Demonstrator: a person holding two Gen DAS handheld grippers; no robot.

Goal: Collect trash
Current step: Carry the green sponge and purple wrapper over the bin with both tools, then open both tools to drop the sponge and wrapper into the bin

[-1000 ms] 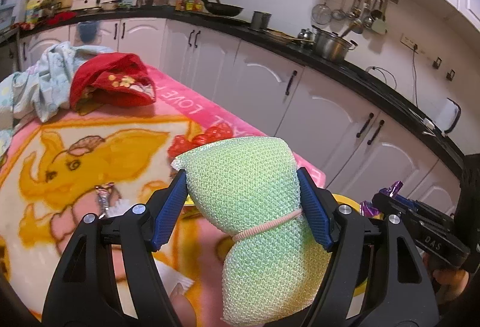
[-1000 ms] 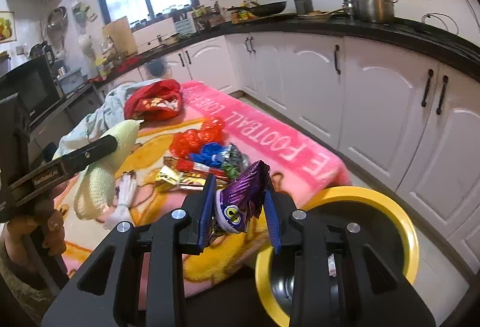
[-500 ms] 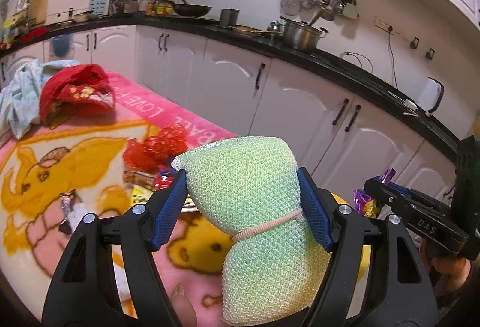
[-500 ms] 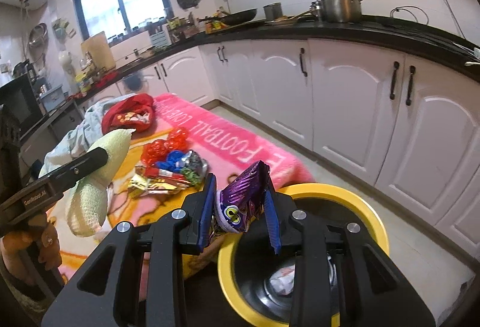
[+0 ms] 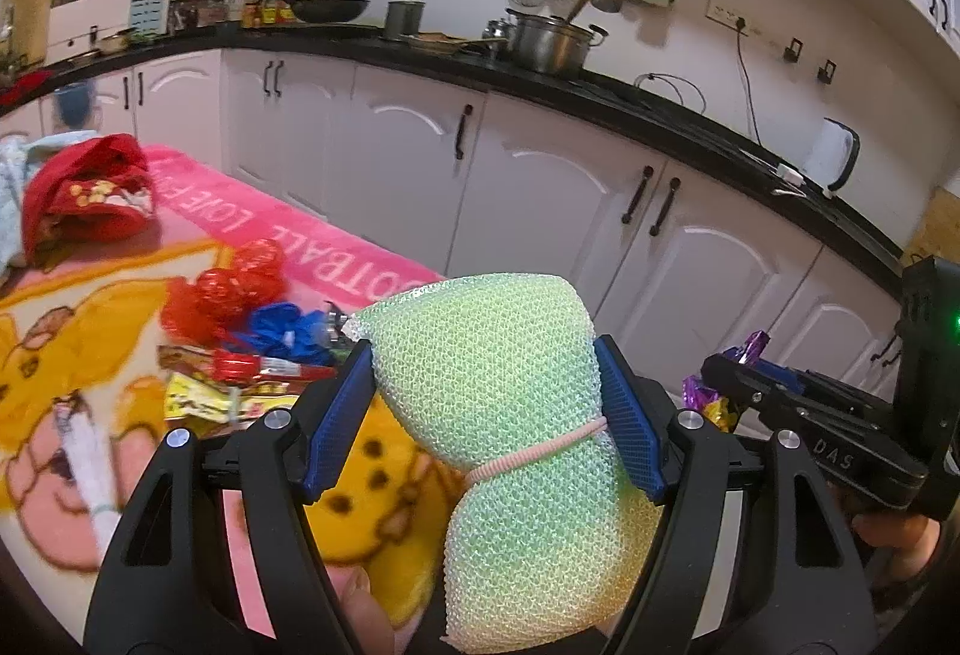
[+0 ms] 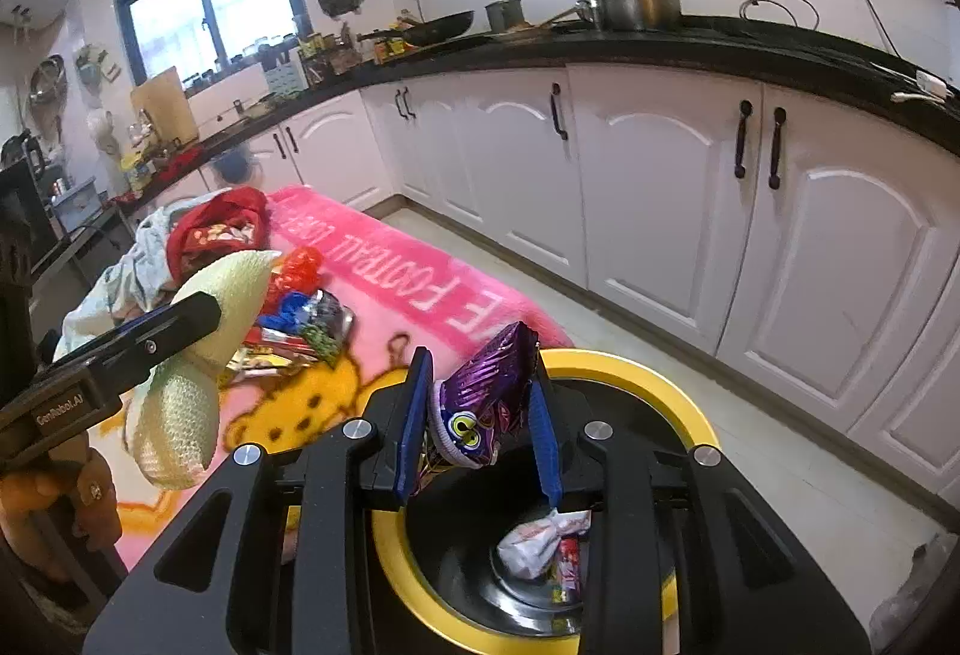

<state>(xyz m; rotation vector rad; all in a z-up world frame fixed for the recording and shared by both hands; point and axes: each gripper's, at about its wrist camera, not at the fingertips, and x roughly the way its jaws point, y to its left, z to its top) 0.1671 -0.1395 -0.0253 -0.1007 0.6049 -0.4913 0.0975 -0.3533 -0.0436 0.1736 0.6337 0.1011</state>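
Note:
My left gripper [image 5: 483,415] is shut on a pale green mesh sponge [image 5: 510,415] tied with a pink band, held above the pink blanket's near edge; it also shows in the right wrist view [image 6: 198,349]. My right gripper [image 6: 480,415] is shut on a purple foil wrapper [image 6: 486,397], held over the yellow-rimmed black bin [image 6: 648,385]. The bin holds a crumpled white wrapper [image 6: 534,541]. A pile of red, blue and yellow wrappers [image 5: 240,343] lies on the blanket [image 5: 336,259].
A red cloth [image 5: 90,199] and a pale cloth [image 6: 126,283] lie at the blanket's far end. White cabinets [image 6: 660,199] under a black counter run behind. Tiled floor [image 6: 780,475] lies to the right of the bin.
Both grippers have moved right, away from the blanket toward the bin. The right gripper with the purple wrapper now hangs over the bin opening. Both grips are unchanged.

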